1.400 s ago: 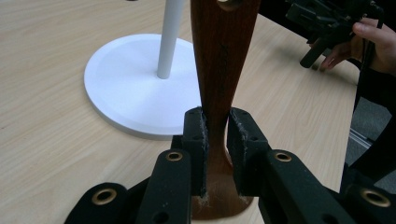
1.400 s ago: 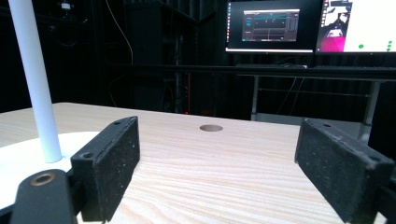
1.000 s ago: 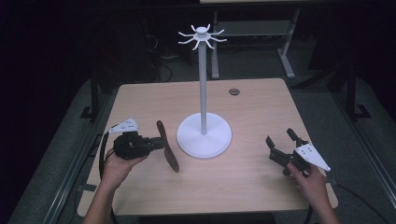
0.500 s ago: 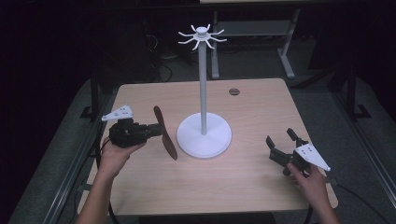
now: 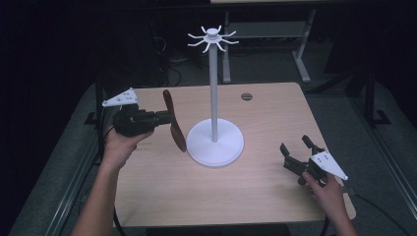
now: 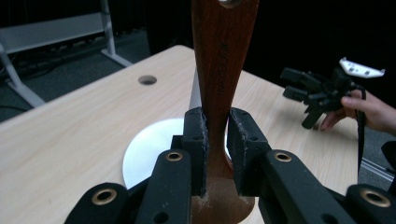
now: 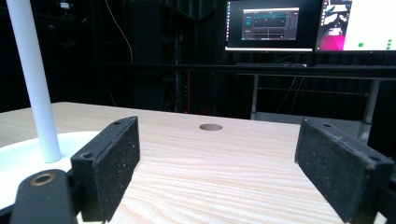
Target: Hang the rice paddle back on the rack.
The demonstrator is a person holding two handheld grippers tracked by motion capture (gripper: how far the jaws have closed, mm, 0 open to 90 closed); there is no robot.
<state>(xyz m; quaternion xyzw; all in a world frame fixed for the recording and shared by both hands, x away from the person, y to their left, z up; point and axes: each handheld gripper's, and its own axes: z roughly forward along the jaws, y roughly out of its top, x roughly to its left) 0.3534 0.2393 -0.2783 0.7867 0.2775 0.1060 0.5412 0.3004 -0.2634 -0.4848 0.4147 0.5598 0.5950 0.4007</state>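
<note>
A dark wooden spoon [image 5: 173,120] hangs above the table's left side, its handle clamped between the pads of my left gripper [image 5: 164,118]. In the left gripper view the spoon [image 6: 219,70] stands upright between the shut jaws of that gripper [image 6: 216,151], with a hole at the handle's top end. A white stand [image 5: 214,98] with a round base and several hooks at the top rises from the middle of the table. My right gripper [image 5: 296,150] rests low at the table's right, jaws wide apart and empty; in its own view that gripper [image 7: 233,161] faces the stand's pole [image 7: 33,79].
The wooden table [image 5: 275,113] has a small round cable hole [image 5: 246,97] at the back right. Monitors [image 7: 271,25] glow beyond the far edge in the right gripper view. A grey desk frame [image 5: 275,34] stands behind the table.
My left gripper has risen with the spoon, lifting it off the table and up toward the far left. The right gripper has kept still.
</note>
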